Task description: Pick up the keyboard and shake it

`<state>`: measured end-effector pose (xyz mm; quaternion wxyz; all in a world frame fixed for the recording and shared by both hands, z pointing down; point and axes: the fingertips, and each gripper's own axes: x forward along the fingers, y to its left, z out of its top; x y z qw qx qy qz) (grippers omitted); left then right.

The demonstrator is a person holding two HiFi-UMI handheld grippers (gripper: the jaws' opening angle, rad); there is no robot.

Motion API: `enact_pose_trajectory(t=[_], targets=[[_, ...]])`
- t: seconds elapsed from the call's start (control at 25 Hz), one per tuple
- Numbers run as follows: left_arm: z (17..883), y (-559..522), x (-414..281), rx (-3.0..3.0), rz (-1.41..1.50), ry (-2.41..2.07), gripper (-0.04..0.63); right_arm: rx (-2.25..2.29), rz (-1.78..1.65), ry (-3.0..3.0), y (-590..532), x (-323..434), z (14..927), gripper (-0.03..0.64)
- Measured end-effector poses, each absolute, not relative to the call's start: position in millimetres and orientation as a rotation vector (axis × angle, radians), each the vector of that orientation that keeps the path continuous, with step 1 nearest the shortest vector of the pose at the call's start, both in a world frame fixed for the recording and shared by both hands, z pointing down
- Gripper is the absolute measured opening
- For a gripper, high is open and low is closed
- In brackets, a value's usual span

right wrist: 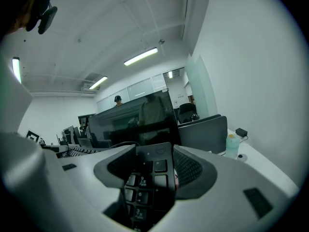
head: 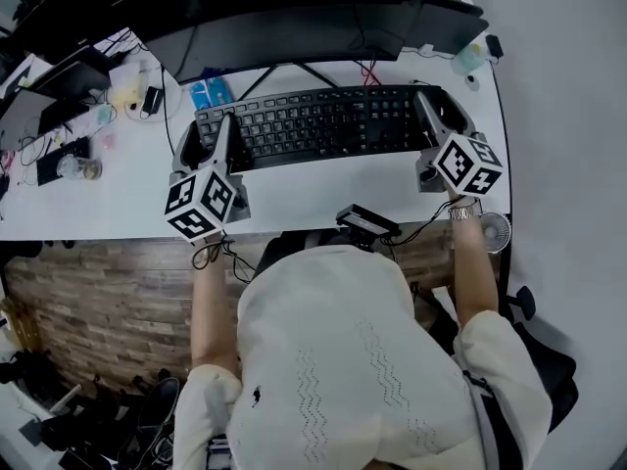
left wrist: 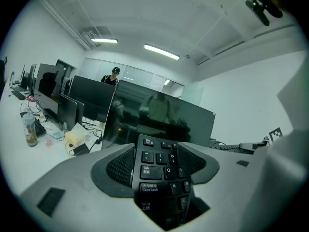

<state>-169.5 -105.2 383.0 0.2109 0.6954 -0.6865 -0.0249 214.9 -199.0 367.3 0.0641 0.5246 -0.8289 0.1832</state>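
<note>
A black keyboard (head: 323,123) lies crosswise over the white desk (head: 108,199), in front of the monitor. My left gripper (head: 213,143) is shut on its left end, and the left gripper view shows the Tab and Caps Lock keys of the keyboard (left wrist: 155,172) clamped between the ribbed pads (left wrist: 120,167). My right gripper (head: 437,117) is shut on the right end, where the number-pad part of the keyboard (right wrist: 147,178) sits between the pads (right wrist: 189,169). I cannot tell whether the keyboard rests on the desk or hangs just above it.
A large dark monitor (head: 294,18) stands right behind the keyboard. A blue pack (head: 211,93), cables and a bottle (head: 76,167) lie at the left. A small fan (head: 493,231) and a black device (head: 367,221) sit at the desk's front edge. A person (left wrist: 115,74) stands far back.
</note>
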Motion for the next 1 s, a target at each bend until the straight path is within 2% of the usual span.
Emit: enact_pose_trajectory(t=[1.0], targets=[[491,-109,-176,1.779,0.108,-1.793,0.264,1.515,0.755,-2.290,-200,208,476,0.230]])
